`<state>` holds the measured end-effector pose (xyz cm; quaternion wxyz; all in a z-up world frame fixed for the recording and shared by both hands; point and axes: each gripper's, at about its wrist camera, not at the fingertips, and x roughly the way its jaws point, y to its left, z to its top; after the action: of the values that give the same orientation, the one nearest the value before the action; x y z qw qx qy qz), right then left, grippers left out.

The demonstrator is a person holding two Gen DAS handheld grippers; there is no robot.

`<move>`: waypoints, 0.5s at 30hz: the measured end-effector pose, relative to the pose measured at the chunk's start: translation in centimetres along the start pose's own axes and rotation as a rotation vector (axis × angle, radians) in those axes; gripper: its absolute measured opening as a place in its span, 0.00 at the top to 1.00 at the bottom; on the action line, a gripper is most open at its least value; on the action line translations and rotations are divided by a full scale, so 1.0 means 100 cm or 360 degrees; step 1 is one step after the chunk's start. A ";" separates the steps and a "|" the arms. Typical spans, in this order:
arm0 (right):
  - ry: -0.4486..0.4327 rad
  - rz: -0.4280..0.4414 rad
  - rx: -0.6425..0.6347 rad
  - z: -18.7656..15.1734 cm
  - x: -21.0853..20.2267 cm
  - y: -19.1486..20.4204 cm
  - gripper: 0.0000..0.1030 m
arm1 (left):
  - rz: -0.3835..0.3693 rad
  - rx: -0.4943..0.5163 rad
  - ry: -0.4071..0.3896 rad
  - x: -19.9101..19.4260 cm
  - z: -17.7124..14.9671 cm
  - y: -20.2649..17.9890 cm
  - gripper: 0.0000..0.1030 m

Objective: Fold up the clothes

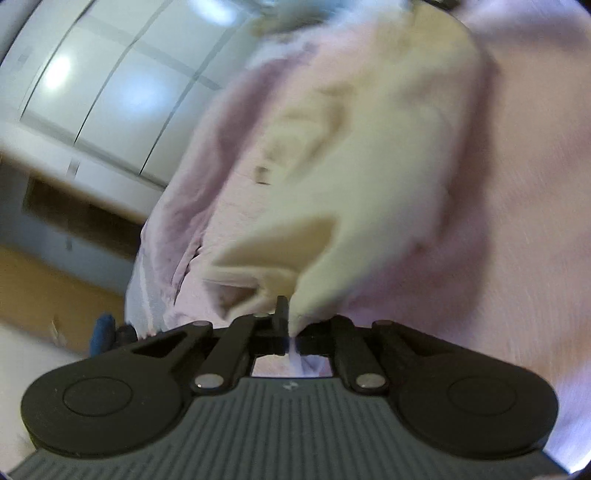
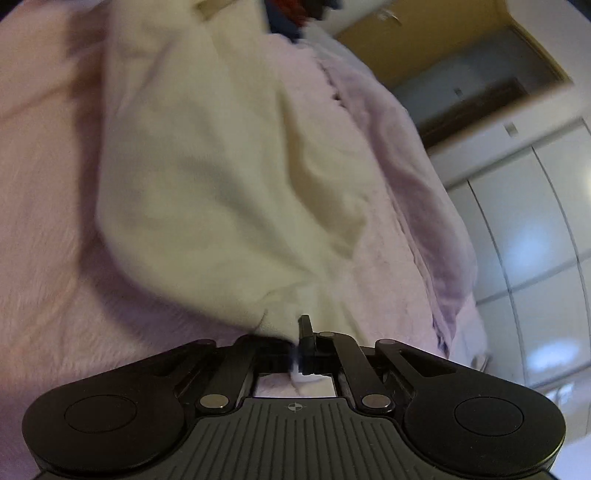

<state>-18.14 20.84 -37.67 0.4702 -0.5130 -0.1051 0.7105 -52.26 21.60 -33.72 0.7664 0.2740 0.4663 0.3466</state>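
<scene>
A cream-white garment stretches away from me over a pink fuzzy bedspread. My left gripper is shut on one corner of the garment, which bunches between the jaws. In the right wrist view the same garment lies over the bedspread, and my right gripper is shut on another corner of it. Both views are motion-blurred. The far end of the garment runs out of sight.
White wardrobe doors and a wooden floor lie left of the bed. They show on the right in the right wrist view, doors. Dark red-blue items sit at the bed's far end.
</scene>
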 end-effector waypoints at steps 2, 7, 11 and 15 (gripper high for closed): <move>-0.0003 0.0005 0.0281 0.010 -0.012 -0.035 1.00 | 0.0023 -0.0192 -0.0039 -0.005 0.016 0.037 0.97; -0.0158 -0.0162 0.0790 0.043 -0.064 -0.141 1.00 | 0.0143 -0.0603 -0.0222 -0.021 0.064 0.145 0.97; -0.0373 -0.0392 0.0979 0.074 -0.117 -0.216 1.00 | 0.0265 -0.0785 -0.0475 -0.057 0.103 0.225 0.97; -0.0583 -0.0593 0.1030 0.102 -0.180 -0.265 1.00 | 0.0356 -0.0883 -0.0686 -0.109 0.133 0.275 0.97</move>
<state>-11.13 24.46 -4.95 0.7011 -0.1761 -0.0492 0.6892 -51.36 28.50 -2.11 0.8496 0.1717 0.1496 0.4758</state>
